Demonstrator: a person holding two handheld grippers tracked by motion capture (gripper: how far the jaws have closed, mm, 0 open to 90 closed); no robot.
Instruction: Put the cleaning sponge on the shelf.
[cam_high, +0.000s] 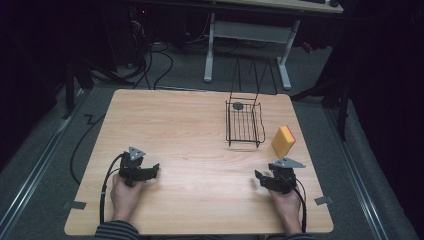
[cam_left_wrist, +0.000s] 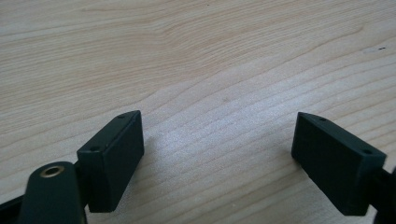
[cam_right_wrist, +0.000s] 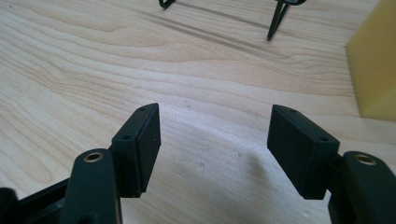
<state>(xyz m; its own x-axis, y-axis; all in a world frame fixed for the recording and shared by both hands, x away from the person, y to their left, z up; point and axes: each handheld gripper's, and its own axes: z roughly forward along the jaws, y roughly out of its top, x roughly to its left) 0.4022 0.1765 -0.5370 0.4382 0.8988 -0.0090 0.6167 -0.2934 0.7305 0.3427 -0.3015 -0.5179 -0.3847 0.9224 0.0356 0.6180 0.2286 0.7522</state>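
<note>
- The tabletop (cam_high: 200, 130) is one pale wooden slab, and I place everything else by the wire basket (cam_high: 244, 124) that stands on its far right part.
- That basket is the one black wire rack here, upright on thin legs, with a tall wire frame rising behind it. One small dark round thing (cam_high: 238, 105) lies at its far end; I cannot tell what it is.
- One yellow sponge (cam_high: 283, 141) with a reddish edge stands tilted on the tabletop just to the right of the basket's near corner. It is apart from the wire and touched by neither of my tools.
- My two forearms come in from the near edge, striped sleeves at the wrists, each hand wrapped round one tool and resting low on the wood.
- My left gripper (cam_high: 150, 172) sits well to the left of the basket and nearer to me. It points right across the bare wood, and its jaws stand wide apart with nothing but wood grain between them.
- My right gripper (cam_high: 260, 177) sits nearer to me than the basket, just short of the sponge. Its jaws are spread wide and hold nothing; in the right gripper view the sponge's yellow side (cam_right_wrist: 373, 70) rises past the right jaw, with two basket legs (cam_right_wrist: 275, 21) farther off.
</note>
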